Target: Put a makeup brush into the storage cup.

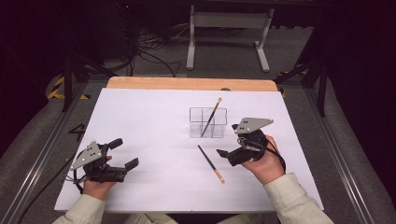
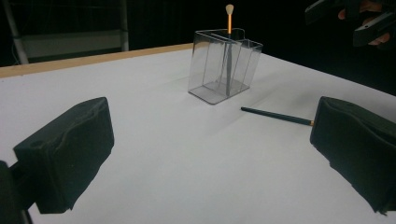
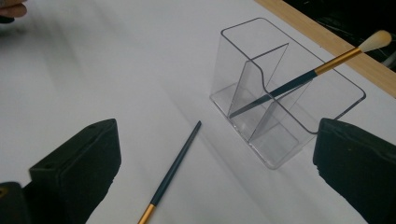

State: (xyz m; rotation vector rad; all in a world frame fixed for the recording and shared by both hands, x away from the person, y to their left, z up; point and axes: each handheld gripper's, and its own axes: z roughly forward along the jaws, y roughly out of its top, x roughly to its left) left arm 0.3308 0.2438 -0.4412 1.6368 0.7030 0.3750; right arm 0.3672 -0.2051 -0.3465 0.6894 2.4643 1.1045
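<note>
Loose brush (image 1: 210, 163) flat beside right claw (image 1: 226, 152), apparently ungripped.

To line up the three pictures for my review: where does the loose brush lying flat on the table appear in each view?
High view: loose brush lies centre-right, nearer than the clear holder.
Left gripper view: right of centre, beyond the jaws.
Right gripper view: low centre, between the jaws.
Shared landmark: the clear holder.

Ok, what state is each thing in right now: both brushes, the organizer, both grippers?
Clear plastic divided organizer: upright, one brush inside.
Dark-handled makeup brush in organizer: leaning, bristles up.
Dark-handled makeup brush on table: lying flat, untouched.
Left gripper: open, empty.
Right gripper: open, empty.
</note>
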